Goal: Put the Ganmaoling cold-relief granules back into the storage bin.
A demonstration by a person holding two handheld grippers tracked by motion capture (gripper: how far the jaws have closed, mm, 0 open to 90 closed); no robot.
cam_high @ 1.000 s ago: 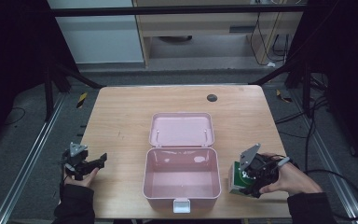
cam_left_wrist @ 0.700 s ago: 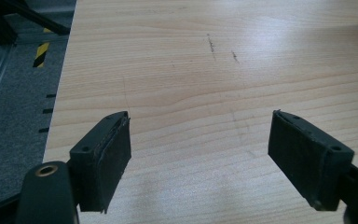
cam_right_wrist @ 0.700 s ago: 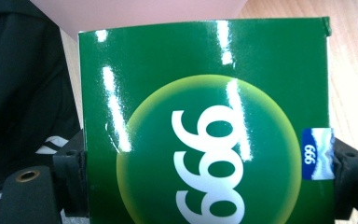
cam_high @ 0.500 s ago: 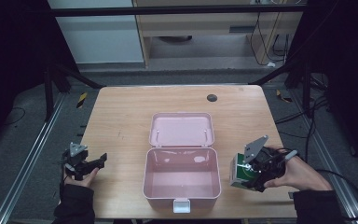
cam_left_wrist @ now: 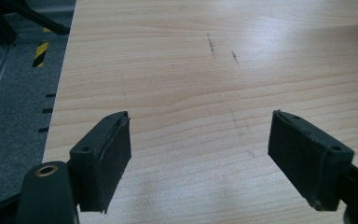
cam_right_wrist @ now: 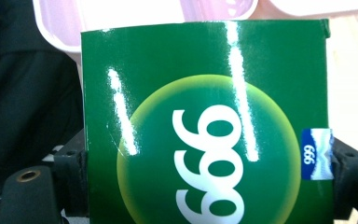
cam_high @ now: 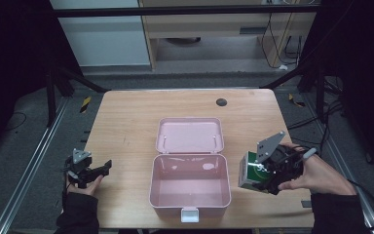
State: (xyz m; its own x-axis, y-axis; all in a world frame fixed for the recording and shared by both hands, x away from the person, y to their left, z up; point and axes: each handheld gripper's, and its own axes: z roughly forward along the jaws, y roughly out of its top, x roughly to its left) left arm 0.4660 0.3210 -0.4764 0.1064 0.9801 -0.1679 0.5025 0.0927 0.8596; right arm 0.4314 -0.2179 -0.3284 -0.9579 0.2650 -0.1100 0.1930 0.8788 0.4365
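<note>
Two grippers: I hold one in each hand at the near edge of the table (cam_high: 126, 122).
Right gripper (cam_high: 265, 171): clamped on the green carton (cam_high: 250, 171), jaws pressing its two sides.
Carton position: lifted, just right of the pink box (cam_high: 190, 187), whose lid lies open behind it.
Left gripper (cam_left_wrist: 200, 154): jaws spread wide, nothing between them, over bare wood at the near left.
Step, as I judge it: carrying the carton to the box.
Next move: shift left over the open tray, lower, then release.
</note>
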